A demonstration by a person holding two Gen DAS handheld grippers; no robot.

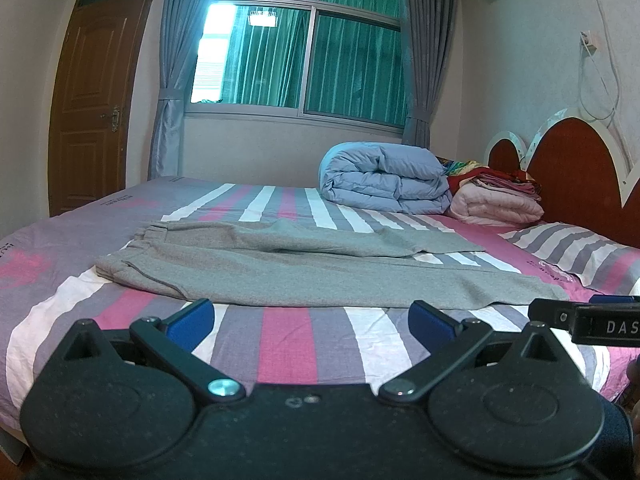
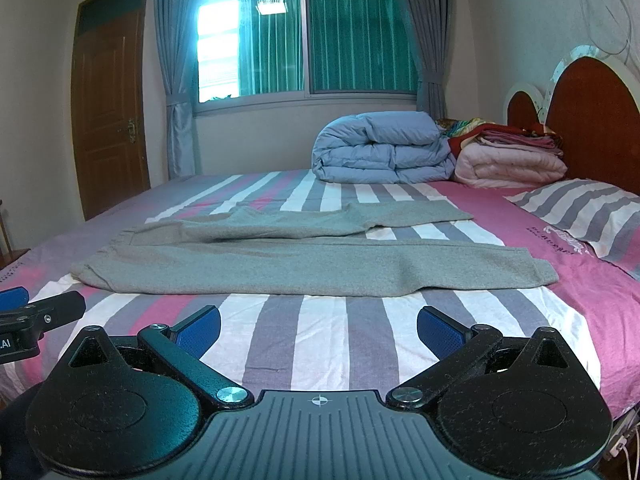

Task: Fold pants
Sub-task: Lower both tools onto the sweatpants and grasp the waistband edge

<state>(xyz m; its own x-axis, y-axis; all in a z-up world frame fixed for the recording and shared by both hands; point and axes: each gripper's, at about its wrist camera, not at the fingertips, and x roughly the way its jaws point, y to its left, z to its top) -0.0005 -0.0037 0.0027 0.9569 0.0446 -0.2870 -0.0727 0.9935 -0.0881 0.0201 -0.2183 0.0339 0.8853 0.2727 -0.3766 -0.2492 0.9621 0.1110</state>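
One pair of grey pants (image 2: 312, 268) lies spread flat across the striped bed (image 2: 320, 344), waistband to my left, two legs parted toward the pillow (image 2: 584, 216). My left gripper (image 1: 312, 316) and right gripper (image 2: 320, 326) both gape, holding nothing, short of the cloth.

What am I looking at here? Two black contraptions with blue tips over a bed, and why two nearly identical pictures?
Each picture comes from a camera on a handheld gripper, one carried in each of a person's hands. The left gripper and right gripper both stand open, holding nothing. Each camera also catches the other gripper at its picture's edge. Ahead, grey pants lie spread flat on the striped bed, waistband to the left, waiting to be folded. Behind them sit a rolled blue quilt and a pillow.
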